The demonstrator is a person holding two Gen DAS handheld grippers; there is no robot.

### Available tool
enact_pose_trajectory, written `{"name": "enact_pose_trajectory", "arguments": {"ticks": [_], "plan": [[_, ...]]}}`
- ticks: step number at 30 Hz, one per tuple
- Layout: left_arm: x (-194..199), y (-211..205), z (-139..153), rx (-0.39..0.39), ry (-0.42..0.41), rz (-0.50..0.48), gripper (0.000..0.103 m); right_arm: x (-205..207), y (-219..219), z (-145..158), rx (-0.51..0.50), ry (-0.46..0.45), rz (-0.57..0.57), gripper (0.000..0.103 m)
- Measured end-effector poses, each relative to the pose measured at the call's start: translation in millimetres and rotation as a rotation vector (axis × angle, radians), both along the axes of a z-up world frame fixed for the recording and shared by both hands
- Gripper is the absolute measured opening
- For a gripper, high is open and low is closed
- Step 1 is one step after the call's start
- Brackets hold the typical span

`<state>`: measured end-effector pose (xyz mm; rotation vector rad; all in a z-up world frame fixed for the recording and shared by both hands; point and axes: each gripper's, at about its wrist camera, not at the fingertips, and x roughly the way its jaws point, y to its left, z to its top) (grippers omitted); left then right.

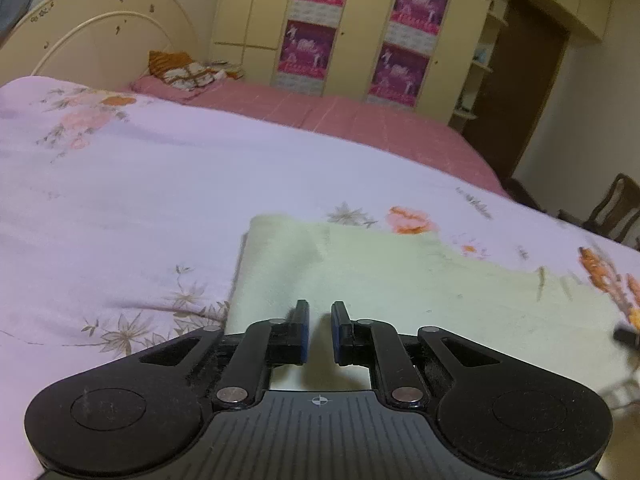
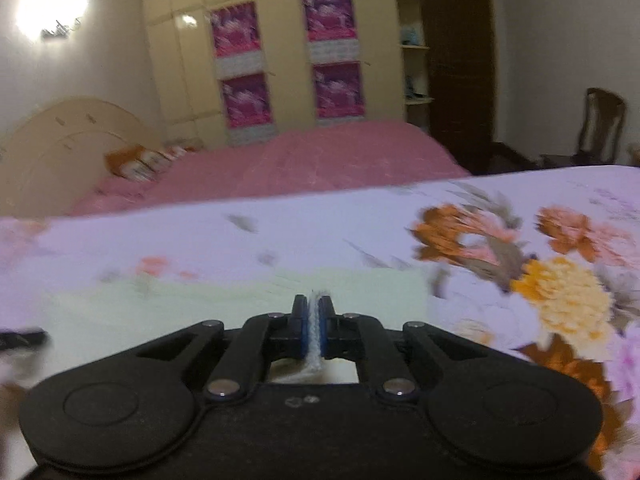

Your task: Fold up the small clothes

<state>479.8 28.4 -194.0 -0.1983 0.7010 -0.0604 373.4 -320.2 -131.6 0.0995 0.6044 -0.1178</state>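
From the left wrist camera, the left gripper points down over a pale green cloth that lies flat on a lilac floral bedspread. Its two blue-faced pads stand a narrow gap apart, and pale fabric shows through that gap, but the view does not make clear whether any cloth is pinched between them; with so small a gap the tool counts as closed. The cloth's left edge is folded and rounded, and its far edge runs off to the right toward orange flowers printed on the spread. At the right border a small dark piece, possibly the other tool's tip, shows against the cloth, too blurred to be sure. Beyond the spread lies a pink quilt, a cream headboard, an orange patterned pillow and a wardrobe with magenta posters. From the right wrist camera, much blurred, the right gripper is clamped on a bunched ridge of the same pale green cloth, a thin strip of fabric standing up between the pressed blue pads and trailing back under the fingers. The rest of the cloth spreads to the left on the bedspread, beside large orange and yellow printed flowers on the right. A dark wooden chair stands by the far wall.
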Motion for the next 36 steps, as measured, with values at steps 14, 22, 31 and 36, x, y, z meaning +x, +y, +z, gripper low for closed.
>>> {"name": "enact_pose_trajectory", "arguments": {"ticks": [14,22,31,36], "plan": [[5,6,2,-0.002,-0.02,0.009,0.011,-2,-22,-15,0.201,0.113,0.007,0.013],[2,10,6,-0.008,-0.035,0.018,0.011,-5,-13,-17,-0.018,0.107,-0.015,0.001],[5,17,1,0.004,-0.022,0.023,0.011,3,-21,-16,0.176,0.124,0.004,0.03],[6,13,0,0.026,-0.027,0.014,0.011,4,3,-15,0.067,0.128,0.052,0.014]]}}
